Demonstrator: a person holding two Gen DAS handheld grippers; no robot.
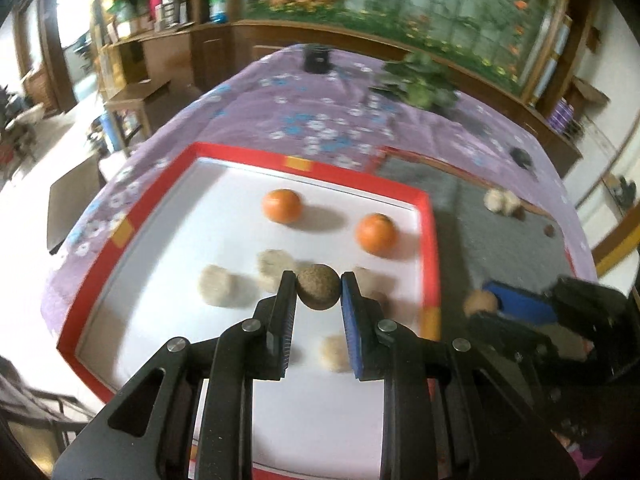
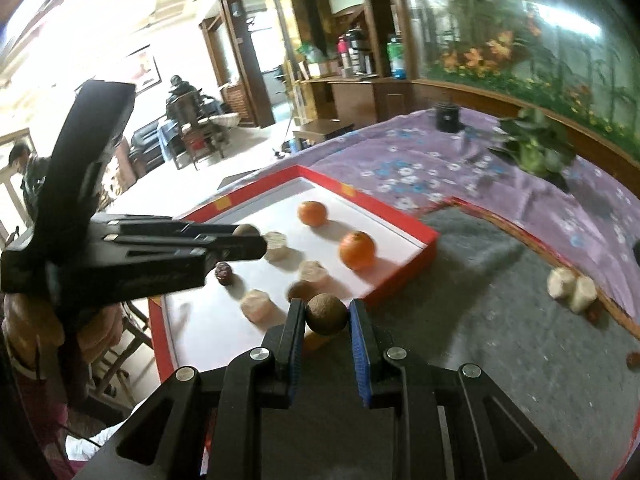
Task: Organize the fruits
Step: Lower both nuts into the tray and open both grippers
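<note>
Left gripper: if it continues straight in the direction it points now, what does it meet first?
Probably the white floor of the red tray, near the pale fruit pieces. The left gripper already holds a brown round fruit; depth is unclear.

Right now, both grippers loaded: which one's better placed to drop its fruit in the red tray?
Left. The left gripper holds its brown fruit over the red tray; the right gripper holds its own just outside the rim.

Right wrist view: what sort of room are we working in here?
Probably a home living or dining room: a table under a purple floral cloth, wooden shelving with bottles, a large aquarium, and a sofa farther back.
</note>
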